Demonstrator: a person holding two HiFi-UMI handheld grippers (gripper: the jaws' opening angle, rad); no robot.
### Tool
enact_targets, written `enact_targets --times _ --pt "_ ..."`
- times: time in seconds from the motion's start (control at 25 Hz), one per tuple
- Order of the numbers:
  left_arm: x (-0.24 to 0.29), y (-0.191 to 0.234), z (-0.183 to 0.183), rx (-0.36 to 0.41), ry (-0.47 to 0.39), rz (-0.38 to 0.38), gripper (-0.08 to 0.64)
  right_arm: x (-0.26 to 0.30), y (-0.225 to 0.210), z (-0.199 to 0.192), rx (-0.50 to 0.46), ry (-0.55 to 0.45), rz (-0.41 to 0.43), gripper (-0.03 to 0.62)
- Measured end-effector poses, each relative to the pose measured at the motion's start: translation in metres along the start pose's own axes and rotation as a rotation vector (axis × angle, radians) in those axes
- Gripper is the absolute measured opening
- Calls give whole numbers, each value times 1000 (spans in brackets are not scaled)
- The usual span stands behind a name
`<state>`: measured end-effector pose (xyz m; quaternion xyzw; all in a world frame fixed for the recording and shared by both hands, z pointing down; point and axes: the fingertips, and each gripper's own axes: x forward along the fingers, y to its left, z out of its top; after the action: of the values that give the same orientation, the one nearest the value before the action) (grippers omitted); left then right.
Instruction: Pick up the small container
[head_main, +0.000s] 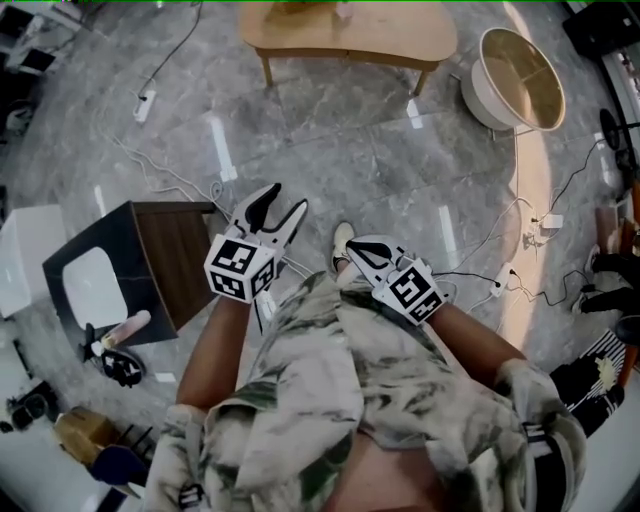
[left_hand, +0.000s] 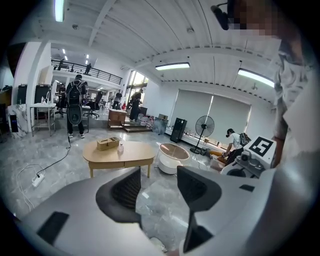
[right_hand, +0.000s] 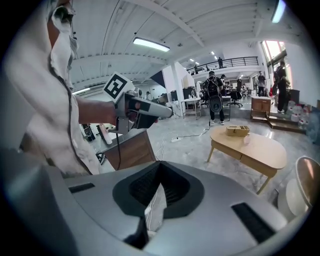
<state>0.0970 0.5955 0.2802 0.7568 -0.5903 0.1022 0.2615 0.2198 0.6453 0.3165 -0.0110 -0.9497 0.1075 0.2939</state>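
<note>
The container (left_hand: 120, 146) stands upright on the table (left_hand: 137, 154), just beside a box (left_hand: 107, 143), well apart from both grippers. The right gripper view shows the same pair, container (right_hand: 247, 138) next to box (right_hand: 236, 130), on the table (right_hand: 265, 152) across the marble floor. The left gripper (left_hand: 157, 185) is held in the air with its jaws spread wide and only floor between them. The right gripper (right_hand: 160, 167) has its jaws pressed together at the tips, holding nothing. In the head view both grippers, left (head_main: 285, 200) and right (head_main: 352, 247), are held out in front of the person's body, pointing toward the table (head_main: 400, 40).
</note>
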Motion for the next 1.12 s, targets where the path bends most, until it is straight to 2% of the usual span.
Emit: enact_targets --times 0.32,0.6,0.76,0.92,1.12 --pt "69 30 44 16 6 -7 233 -2 -83 14 19 0 -59 21" --pt "125 60 80 74 9 -69 233 12 -137 29 57 -12 -144 21" --pt "154 85 103 79 -17 -116 233 23 -171 41 106 -2 -230 21" --pt "186 119 130 104 -14 -155 233 37 -208 64 173 -1 -289 21" --pt "227 182 161 120 5 -184 233 80 -255 106 200 7 -316 21"
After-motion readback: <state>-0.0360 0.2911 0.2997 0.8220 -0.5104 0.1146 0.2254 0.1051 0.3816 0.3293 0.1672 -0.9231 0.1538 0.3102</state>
